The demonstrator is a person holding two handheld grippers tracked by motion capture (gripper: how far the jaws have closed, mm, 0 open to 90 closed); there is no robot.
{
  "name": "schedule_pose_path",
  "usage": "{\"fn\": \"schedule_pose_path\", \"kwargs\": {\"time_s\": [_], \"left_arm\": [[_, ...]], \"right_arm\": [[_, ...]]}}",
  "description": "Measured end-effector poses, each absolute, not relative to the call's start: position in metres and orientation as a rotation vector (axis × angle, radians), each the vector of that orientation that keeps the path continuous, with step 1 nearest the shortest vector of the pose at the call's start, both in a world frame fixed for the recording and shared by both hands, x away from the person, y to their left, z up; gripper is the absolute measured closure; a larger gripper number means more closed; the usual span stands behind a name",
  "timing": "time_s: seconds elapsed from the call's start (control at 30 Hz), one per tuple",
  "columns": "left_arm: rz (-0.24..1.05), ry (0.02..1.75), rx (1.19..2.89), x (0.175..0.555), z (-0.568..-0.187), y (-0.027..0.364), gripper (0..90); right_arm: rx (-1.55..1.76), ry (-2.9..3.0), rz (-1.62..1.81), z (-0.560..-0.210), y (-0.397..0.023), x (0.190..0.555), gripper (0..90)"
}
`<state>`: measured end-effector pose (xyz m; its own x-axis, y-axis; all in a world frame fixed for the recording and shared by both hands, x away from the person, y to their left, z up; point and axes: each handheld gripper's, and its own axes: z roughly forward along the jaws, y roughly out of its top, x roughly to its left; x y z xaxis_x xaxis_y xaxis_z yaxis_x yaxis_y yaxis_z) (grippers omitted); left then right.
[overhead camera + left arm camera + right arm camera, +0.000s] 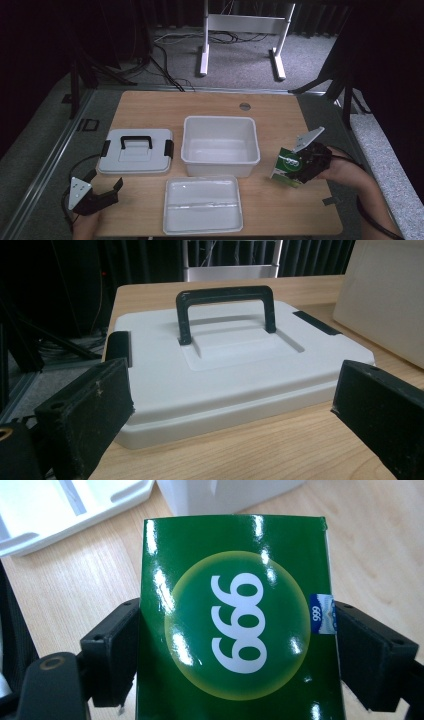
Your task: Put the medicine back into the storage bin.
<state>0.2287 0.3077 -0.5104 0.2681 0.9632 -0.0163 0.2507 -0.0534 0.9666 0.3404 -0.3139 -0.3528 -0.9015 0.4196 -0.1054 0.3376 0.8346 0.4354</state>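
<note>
My right gripper (300, 169) is shut on a glossy green box (287, 165) printed with a white "999" in a pale circle (235, 625); its black pads (112, 652) press on both sides and the box hangs tilted above the table's right part. My left gripper (106, 187) stands open near the front left corner, nothing between its fingers (90, 415). Just beyond it lies a white lid (225, 370) with a black handle (225, 302) and black side clips; the same lid (135, 151) sits left of the tub.
A deep white tub (220, 145) stands at the table's middle, and a shallow white tray (202, 205) lies in front of it. A cable hole (244, 106) marks the far side of the wooden table (150, 107). A white stand (240, 25) is beyond, on the floor.
</note>
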Motion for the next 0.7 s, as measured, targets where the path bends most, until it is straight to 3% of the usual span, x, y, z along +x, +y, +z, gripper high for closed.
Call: {"fn": "schedule_pose_path", "kwargs": {"time_s": [0.7], "left_arm": [[0.884, 1.171, 1.525, 0.229, -0.51, 0.308, 2.3]], "right_arm": [[0.467, 2.712, 0.679, -0.27, -0.285, 0.362, 15.5]]}}
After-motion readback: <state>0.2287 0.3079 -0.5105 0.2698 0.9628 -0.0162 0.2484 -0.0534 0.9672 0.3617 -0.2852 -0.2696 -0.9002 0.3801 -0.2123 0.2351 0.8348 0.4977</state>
